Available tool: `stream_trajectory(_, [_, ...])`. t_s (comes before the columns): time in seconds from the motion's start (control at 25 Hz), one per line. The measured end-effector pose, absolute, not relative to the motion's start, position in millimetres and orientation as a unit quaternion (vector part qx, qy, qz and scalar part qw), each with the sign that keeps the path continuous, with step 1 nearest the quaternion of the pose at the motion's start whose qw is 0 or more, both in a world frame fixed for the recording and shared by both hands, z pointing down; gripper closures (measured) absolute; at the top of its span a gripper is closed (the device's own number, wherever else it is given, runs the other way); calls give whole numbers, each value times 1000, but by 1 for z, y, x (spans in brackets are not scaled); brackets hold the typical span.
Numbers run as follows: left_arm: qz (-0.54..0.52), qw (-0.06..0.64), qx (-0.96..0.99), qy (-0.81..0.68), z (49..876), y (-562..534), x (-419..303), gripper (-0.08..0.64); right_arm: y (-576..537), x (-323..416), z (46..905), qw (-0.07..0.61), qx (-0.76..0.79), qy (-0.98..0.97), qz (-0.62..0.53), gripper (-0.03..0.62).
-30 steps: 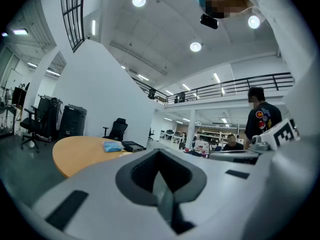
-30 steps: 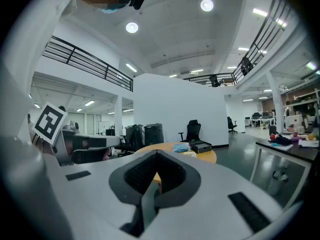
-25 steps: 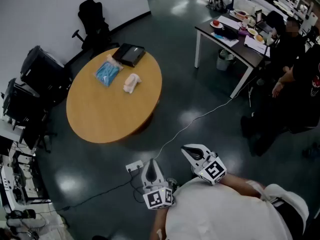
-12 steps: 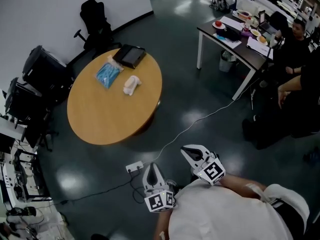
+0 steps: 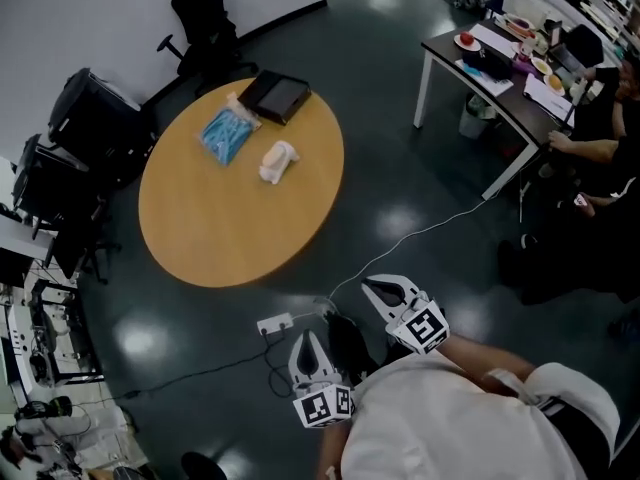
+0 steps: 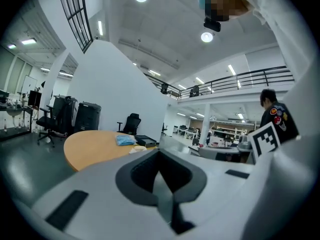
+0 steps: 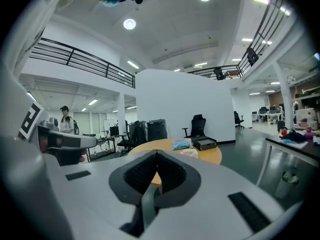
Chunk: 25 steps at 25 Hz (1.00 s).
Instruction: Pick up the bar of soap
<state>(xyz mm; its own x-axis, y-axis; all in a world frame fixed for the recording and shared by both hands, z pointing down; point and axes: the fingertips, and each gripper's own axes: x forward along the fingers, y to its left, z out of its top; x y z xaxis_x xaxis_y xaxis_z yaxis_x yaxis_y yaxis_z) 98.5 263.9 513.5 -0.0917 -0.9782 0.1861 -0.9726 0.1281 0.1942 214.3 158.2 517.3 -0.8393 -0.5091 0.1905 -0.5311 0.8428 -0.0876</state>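
Note:
The pale bar of soap (image 5: pixel 277 161) lies on the round wooden table (image 5: pixel 220 228), beside a blue packet (image 5: pixel 228 133) and a black box (image 5: pixel 273 94). Both grippers hang close to the person's body, well short of the table. My left gripper (image 5: pixel 306 335) is shut and empty. My right gripper (image 5: pixel 373 287) is also shut with nothing in it. The left gripper view shows its jaws (image 6: pixel 159 154) closed, with the soap (image 6: pixel 137 149) far ahead. In the right gripper view the closed jaws (image 7: pixel 157 154) point toward the table, where the soap (image 7: pixel 190 152) lies.
A white power strip (image 5: pixel 275 323) and its cable (image 5: pixel 420 230) lie on the dark floor between me and the table. Black office chairs (image 5: pixel 85 128) crowd the table's left and far sides. A cluttered desk (image 5: pixel 510 78) with seated people stands at the right.
The view has shifted, and the table now sits a little further right and nearer. A dark shoe has come into view between the grippers. Both grippers stay shut by the body.

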Motion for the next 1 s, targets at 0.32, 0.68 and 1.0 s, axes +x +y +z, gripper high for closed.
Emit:
stream_trajectory(0.32, [-32, 123, 692, -710, 516, 134, 1, 555, 49, 133, 533, 84, 304, -947, 69, 580])
stream_trajectory(0.68, [-48, 121, 721, -680, 486, 23, -76, 555, -29, 52, 528, 115, 302, -944, 70, 580])
stream_trajectory(1.0, [-40, 138, 705, -695, 500, -47, -108, 555, -108, 12, 554, 170, 217, -960, 47, 580])
